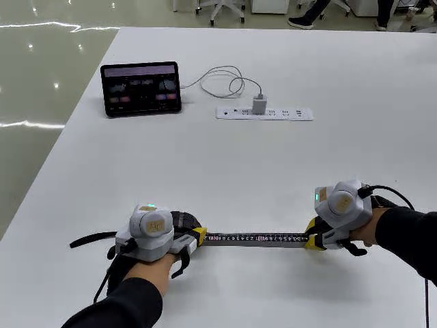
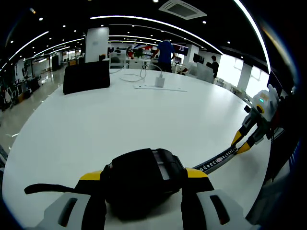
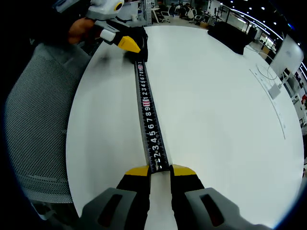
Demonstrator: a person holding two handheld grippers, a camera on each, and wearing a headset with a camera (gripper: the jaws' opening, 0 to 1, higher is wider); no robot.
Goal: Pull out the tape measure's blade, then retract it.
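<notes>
Head view of a white table (image 1: 273,164). Near the person, the left gripper (image 1: 190,236) has its jaws clamped around the black tape measure case (image 1: 186,220). Well apart to the right, the right gripper (image 1: 314,240) pinches the free end of the blade (image 1: 256,238) between jaws closed almost together. The blade lies flat on the table, stretched straight between the two grippers, numbers facing up. The pull-out looks done or nearly done; retracting the blade into the case is yet to come.
</notes>
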